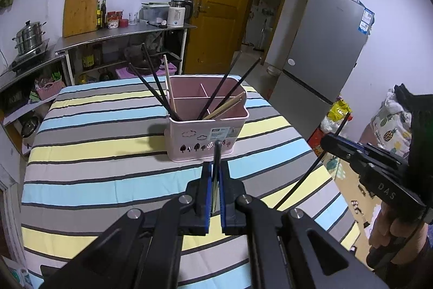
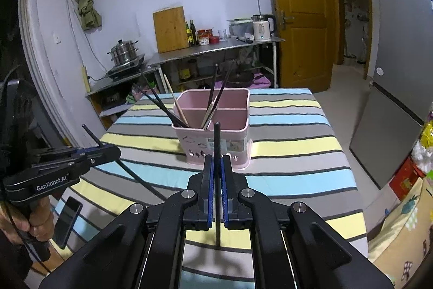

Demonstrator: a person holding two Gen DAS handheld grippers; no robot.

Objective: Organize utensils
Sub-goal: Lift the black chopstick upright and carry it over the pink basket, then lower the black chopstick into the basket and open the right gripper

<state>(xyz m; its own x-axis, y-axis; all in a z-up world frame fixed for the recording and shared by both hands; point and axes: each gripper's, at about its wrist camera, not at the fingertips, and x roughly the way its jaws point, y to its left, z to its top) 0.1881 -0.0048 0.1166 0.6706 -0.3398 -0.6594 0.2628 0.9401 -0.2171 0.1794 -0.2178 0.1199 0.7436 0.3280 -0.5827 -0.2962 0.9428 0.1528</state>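
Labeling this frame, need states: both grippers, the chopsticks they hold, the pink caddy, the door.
left gripper: shut on black chopstick
right gripper: shut on dark chopstick
pink caddy: upright on the striped tablecloth, chopsticks leaning in its compartments
wooden door: open

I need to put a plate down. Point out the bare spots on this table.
Bare striped cloth left of the pink caddy, between it and the table's left edge, and in front of it. The phone takes the near-left corner. Crowded around the caddy's leaning chopsticks.
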